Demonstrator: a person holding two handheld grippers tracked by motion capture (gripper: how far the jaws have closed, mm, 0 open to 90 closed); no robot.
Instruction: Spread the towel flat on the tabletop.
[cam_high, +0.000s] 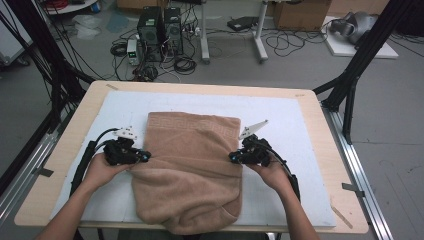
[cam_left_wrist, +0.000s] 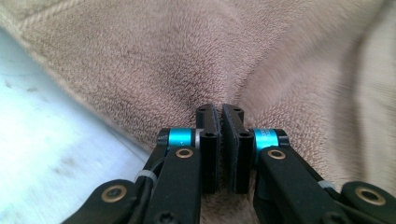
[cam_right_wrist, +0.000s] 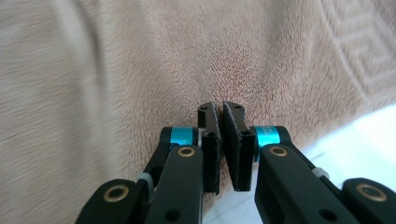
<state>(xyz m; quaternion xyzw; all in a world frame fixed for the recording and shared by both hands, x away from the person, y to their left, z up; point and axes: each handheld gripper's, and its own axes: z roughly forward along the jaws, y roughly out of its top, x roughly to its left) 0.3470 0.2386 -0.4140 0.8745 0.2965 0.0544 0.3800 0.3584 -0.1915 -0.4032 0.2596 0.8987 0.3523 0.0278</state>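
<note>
The soft tan terry-cloth towel (cam_high: 192, 170), with a woven key-pattern band along its far edge, lies across the middle of the white foam board (cam_high: 300, 120), its near end drooping over the table's front edge. There is one towel, and it appears doubled over, thicker toward the near end.

The left gripper (cam_high: 146, 156) meets the towel's left edge, and in the left gripper view (cam_left_wrist: 222, 122) its jaws stand pressed almost together with towel pile bunched right at the tips, so they pinch a fold of that edge. The right gripper (cam_high: 232, 157) meets the right edge directly opposite; in the right gripper view (cam_right_wrist: 219, 119) its jaws are likewise drawn together on the cloth, the bare board showing just below and beside the fingers.

The step in hand looks like the grasp that opens a fold: both side edges are taken at about the same level, roughly halfway along the towel. The next move probably calls for lifting both pinches together, keeping them level and apart so the cloth stays taut between the fingers, then carrying the held line over the rest of the towel.

Counted: one towel, two grippers, two hands, one white board, one pale wooden table (cam_high: 65, 165).
</note>
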